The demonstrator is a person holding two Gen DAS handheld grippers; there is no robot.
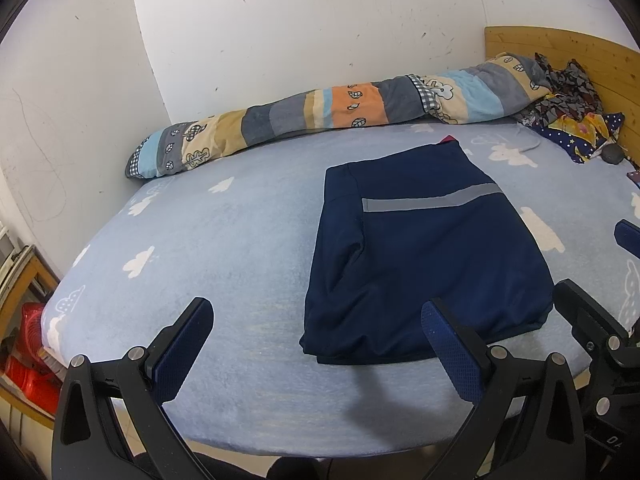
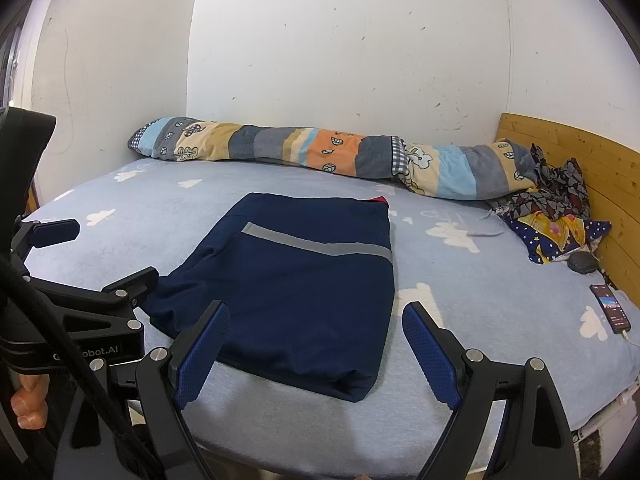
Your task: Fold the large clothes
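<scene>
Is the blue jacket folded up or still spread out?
Folded. The jacket lies on the bed as a neat, thick rectangle with layered edges, sleeves tucked away. Neither gripper touches it.

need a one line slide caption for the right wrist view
Open right gripper hovers over a folded navy garment with a grey stripe on a cloud-print bed.

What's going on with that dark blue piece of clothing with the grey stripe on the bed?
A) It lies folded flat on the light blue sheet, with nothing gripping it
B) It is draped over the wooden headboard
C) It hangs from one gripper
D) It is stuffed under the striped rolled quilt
A: the dark blue garment with the grey stripe lies folded on the light blue cloud-print sheet, while the left gripper and right gripper are both open, holding nothing.
</scene>
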